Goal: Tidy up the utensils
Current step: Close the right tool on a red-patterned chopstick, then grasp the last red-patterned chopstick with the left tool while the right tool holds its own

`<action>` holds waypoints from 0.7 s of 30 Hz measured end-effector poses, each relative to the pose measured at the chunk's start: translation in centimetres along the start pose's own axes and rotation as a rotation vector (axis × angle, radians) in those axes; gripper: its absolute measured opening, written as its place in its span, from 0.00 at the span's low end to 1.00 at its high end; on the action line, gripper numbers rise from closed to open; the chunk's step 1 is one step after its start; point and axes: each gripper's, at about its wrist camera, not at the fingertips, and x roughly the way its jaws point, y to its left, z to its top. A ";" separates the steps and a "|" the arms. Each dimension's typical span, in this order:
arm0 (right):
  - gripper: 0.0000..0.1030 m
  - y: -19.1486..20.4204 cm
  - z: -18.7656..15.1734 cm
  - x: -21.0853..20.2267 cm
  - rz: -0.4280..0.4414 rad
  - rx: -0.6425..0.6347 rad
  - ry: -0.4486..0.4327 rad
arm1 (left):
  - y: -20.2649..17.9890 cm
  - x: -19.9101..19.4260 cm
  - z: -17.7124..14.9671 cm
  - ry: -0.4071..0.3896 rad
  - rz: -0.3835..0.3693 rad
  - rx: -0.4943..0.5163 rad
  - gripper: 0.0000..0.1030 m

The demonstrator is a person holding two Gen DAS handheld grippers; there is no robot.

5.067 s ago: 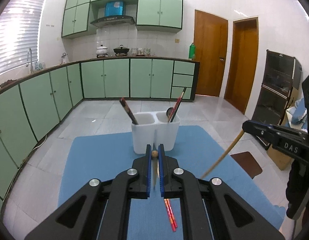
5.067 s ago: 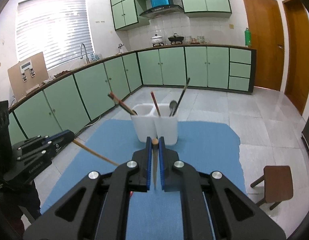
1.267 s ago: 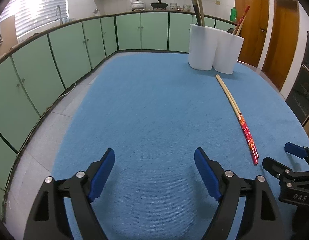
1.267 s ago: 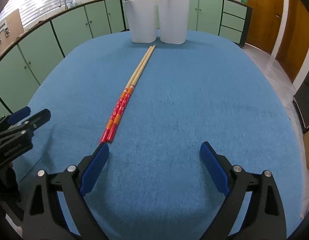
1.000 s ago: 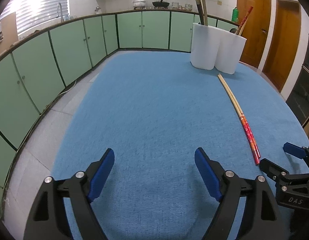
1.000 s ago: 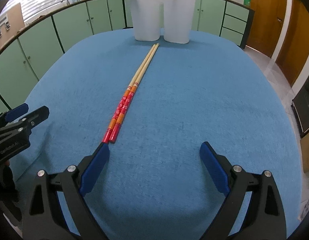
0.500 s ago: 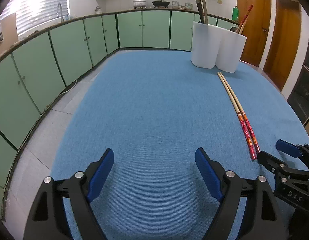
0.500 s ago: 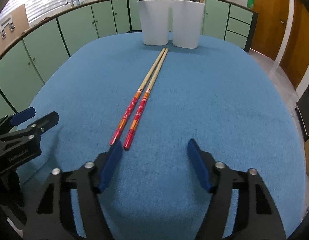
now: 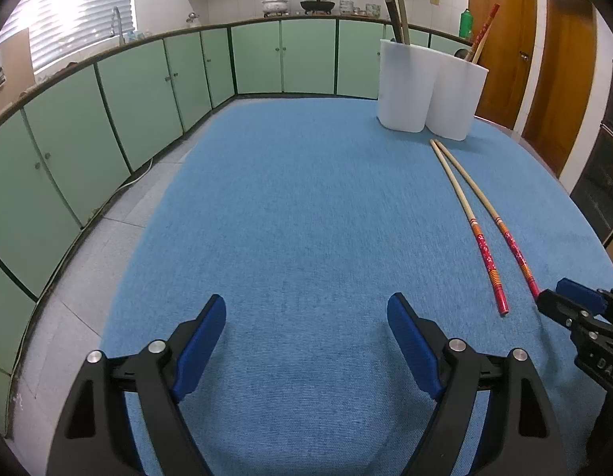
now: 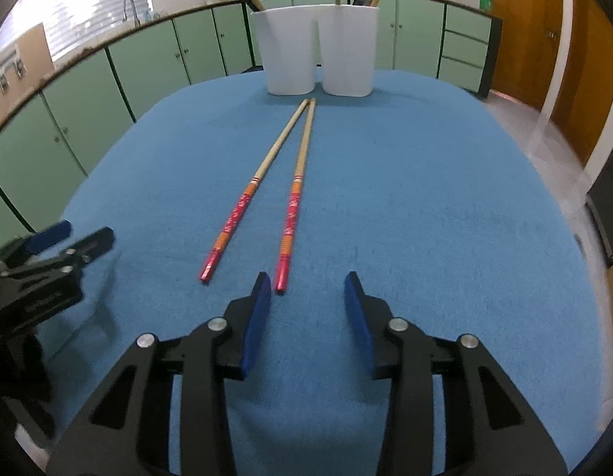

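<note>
Two long wooden chopsticks with red patterned ends [image 10: 266,186] lie on the blue mat. One white plastic two-compartment utensil holder [image 10: 316,49] stands at upper centre.

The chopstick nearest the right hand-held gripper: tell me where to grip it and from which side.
Grip the right-hand chopstick on its red patterned handle end, probably best. It lies flat on the blue mat, that end pointing at the open right hand-held gripper. Come from above, one finger either side of the thin shaft.

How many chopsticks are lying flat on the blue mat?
2. The left chopstick and the right chopstick lie on the mat, tips meeting near the white holder. Utensils standing inside the holder aren't counted.
</note>
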 end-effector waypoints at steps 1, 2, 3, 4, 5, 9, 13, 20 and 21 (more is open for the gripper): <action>0.39 0.1 0.0 0.0 0.009 0.003 0.000 | -0.1 0.0 0.0 0.000 -0.001 0.003 0.80; 0.40 0.2 0.0 0.1 0.011 0.002 -0.002 | -0.3 0.0 0.0 0.000 -0.002 0.005 0.80; 0.40 0.4 0.0 0.2 0.009 -0.003 -0.004 | -0.4 0.0 0.0 0.000 -0.003 0.006 0.80; 0.40 0.5 0.1 0.4 0.008 -0.008 -0.005 | -0.4 0.0 -0.1 -0.001 -0.005 0.008 0.80; 0.36 0.6 0.2 0.5 0.006 -0.011 -0.007 | -0.4 -0.1 -0.1 -0.001 -0.005 0.010 0.80; 0.11 0.5 0.3 0.7 0.013 -0.007 -0.004 | -0.4 -0.1 -0.2 0.003 -0.007 0.013 0.80; 0.05 -0.1 0.2 0.5 0.030 0.016 -0.006 | -0.7 -0.2 -0.3 0.006 -0.017 0.020 0.80; 0.05 -2.5 0.1 -0.5 -0.026 0.052 -0.035 | -2.8 -0.7 -0.2 0.005 -0.078 0.040 0.80; 0.05 -2.8 0.1 -0.5 -0.032 0.056 -0.037 | -3.3 -0.8 -0.2 0.004 -0.091 0.045 0.80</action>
